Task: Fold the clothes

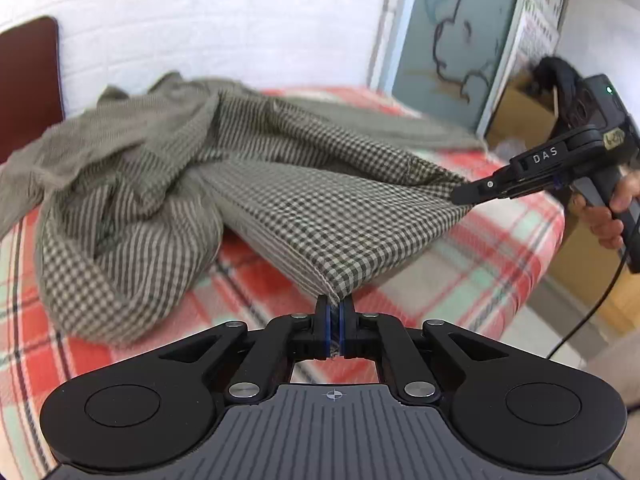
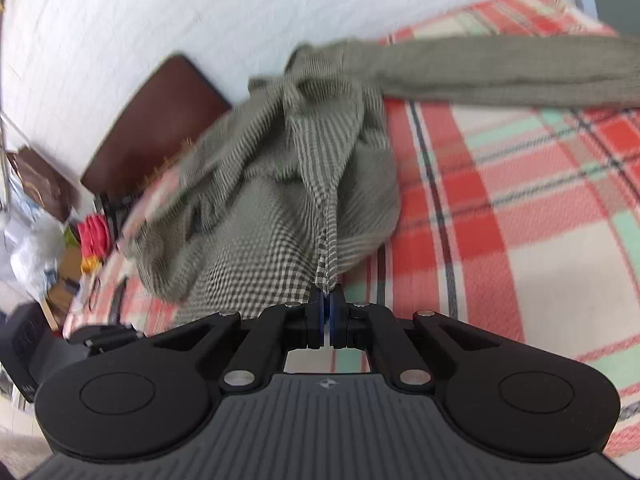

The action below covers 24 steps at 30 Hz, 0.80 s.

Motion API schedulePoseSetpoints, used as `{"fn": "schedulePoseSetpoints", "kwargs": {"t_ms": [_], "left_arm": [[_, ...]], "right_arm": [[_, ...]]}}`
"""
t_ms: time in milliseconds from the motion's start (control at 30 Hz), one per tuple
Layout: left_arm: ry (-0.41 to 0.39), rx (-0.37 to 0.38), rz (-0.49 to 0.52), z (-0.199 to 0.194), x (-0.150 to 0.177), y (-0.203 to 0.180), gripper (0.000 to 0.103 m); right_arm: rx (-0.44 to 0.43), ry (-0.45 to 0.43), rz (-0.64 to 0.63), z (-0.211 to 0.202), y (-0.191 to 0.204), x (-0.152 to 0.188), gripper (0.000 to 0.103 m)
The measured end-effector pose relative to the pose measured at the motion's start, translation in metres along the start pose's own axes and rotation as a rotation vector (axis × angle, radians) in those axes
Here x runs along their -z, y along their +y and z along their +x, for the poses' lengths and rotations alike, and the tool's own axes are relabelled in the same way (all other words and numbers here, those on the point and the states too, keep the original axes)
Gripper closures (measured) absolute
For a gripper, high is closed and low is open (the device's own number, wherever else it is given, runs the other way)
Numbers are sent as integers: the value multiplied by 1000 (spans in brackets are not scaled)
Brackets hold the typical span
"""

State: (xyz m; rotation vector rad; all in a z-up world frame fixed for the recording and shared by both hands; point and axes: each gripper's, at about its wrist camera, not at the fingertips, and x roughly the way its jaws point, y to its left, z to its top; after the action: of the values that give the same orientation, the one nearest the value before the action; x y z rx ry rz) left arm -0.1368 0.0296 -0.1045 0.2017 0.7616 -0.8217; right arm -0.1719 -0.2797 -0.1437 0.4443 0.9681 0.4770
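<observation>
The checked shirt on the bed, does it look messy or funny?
Yes. The checked shirt lies bunched and twisted on the plaid blanket, only one edge stretched flat between the left gripper and right gripper.

Ahead of me stands a white brick wall [image 1: 240, 20]; a dark brown chair back [image 1: 28, 80] sits left, daylight throughout.

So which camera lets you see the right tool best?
The left wrist view. There the right tool shows whole from the side, with the hand holding it, pinching the checked garment. The right wrist view shows only its own closed tips from behind, with the cloth between them.
</observation>
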Motion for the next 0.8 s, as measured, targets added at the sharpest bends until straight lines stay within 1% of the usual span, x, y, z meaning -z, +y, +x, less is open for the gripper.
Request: {"fn": "schedulePoseSetpoints", "kwargs": {"t_ms": [33,100,167,200,233,267,300,400,467,500,533,567,667,733,800], "left_arm": [[37,-20,16,6,4,-1,103],[98,-46,27,18,11,-2,102],[98,-30,20,15,13,-2,76],[94,-21,16,12,12,0,75],[89,-19,7,8,10,2,64],[77,-18,2,3,9,4,52],[61,-15,-7,-2,6,6,49],[-7,10,-52,-16,-6,13,47],[-60,18,-69,-17,-15,13,38],[-72,4,-66,-13,-18,12,38],[-65,-14,-65,-7,-21,11,38],[-40,-25,-70,3,-22,11,38],[35,-56,-86,31,-26,10,38],[66,-58,-102,43,-23,12,38],[73,-77,-86,50,-19,9,38]], "right_arm": [[8,34,2,8,-1,4,100],[41,83,-17,21,0,11,97],[51,90,-45,19,1,14,97],[52,88,-54,16,2,15,91],[55,84,-57,10,2,14,88],[62,76,-63,3,2,13,80],[77,56,-78,-4,3,12,76],[108,-34,-126,-20,12,5,74],[127,-89,-173,-19,20,-2,74],[140,-100,-198,-14,23,-5,71],[145,-100,-221,-6,26,-8,68],[144,-90,-241,3,28,-11,66],[142,-62,-292,28,31,-16,66],[154,-48,-313,40,32,-17,67],[201,-49,-345,43,34,-16,100]]}}
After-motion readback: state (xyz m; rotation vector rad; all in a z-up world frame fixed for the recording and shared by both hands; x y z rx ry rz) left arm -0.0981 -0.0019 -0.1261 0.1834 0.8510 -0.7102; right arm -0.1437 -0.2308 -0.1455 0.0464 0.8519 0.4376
